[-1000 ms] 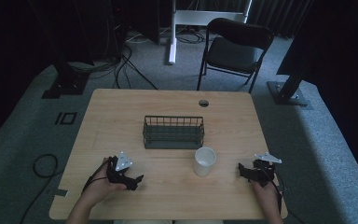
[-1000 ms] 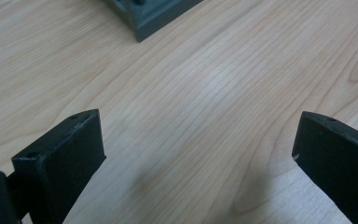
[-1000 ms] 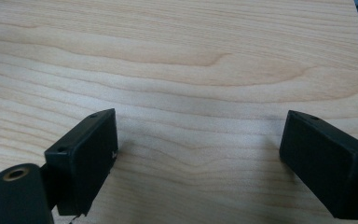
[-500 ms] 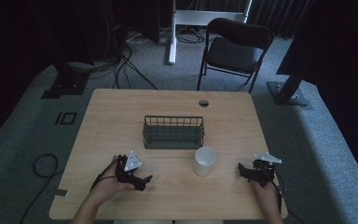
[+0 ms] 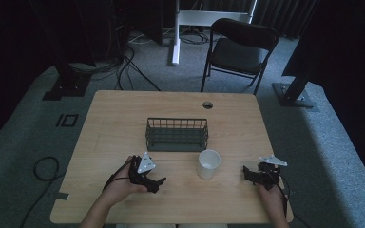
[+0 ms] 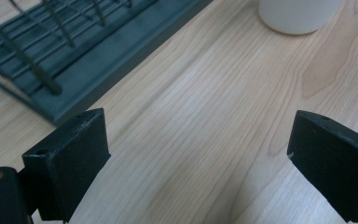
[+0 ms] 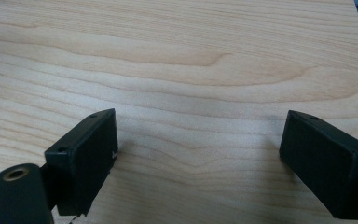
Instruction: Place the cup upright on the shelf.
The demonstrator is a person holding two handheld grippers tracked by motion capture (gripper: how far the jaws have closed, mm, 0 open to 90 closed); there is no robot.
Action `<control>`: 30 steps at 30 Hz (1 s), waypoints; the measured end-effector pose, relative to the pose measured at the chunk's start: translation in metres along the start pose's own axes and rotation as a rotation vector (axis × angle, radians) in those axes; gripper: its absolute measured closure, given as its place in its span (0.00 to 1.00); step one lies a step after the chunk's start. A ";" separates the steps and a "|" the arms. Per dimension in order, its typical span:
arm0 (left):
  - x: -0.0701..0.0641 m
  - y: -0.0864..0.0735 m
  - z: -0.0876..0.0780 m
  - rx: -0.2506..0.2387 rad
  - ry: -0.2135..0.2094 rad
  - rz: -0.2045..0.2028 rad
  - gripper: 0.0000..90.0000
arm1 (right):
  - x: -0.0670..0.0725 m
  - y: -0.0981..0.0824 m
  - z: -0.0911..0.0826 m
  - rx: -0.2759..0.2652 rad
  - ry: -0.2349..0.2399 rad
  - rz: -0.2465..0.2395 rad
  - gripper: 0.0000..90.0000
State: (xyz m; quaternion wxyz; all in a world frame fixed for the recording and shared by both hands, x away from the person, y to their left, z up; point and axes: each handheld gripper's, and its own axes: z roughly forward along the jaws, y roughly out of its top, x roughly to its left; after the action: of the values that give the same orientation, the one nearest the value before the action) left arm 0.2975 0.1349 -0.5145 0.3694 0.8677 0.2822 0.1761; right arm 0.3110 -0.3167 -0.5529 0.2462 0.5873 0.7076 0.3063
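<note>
A white cup [image 5: 208, 164] stands upright on the wooden table [image 5: 123, 118], just in front of a dark wire basket [image 5: 177, 134]. My left gripper [image 5: 158, 182] lies low over the table to the left of the cup, pointing toward it. Its jaws have just been closing a little but stand open, with bare wood between them [image 6: 198, 158]. Ahead of it, the cup's base [image 6: 298, 16] is at the top right and the basket [image 6: 51, 60] at the upper left. My right gripper [image 5: 246, 173] rests to the right of the cup, open over bare wood [image 7: 198, 158].
The basket sits mid-table and looks empty. A round cable hole [image 5: 207, 105] is near the far edge. Beyond the table stand a black folding chair [image 5: 240, 50] and stand bases on the grey carpet. The table's front edge runs close under both hands.
My left hand has slid to the right along the table, closer to the cup. The right hand, cup and basket have stayed put.
</note>
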 end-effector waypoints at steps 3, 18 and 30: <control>-0.004 0.004 0.003 -0.002 -0.012 0.010 0.06 | 0.000 0.000 0.000 0.000 0.000 0.000 0.12; -0.024 0.029 0.024 -0.035 -0.071 0.048 0.06 | 0.000 0.000 0.000 0.000 0.000 0.000 0.12; -0.037 0.047 0.039 -0.073 -0.102 0.048 0.06 | 0.000 0.000 0.000 0.000 0.000 0.000 0.12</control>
State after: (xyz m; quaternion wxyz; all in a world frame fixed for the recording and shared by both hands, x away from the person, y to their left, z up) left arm 0.3060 0.0643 -0.5097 0.4106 0.8679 0.2355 0.1505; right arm 0.3110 -0.3167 -0.5529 0.2461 0.5872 0.7077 0.3063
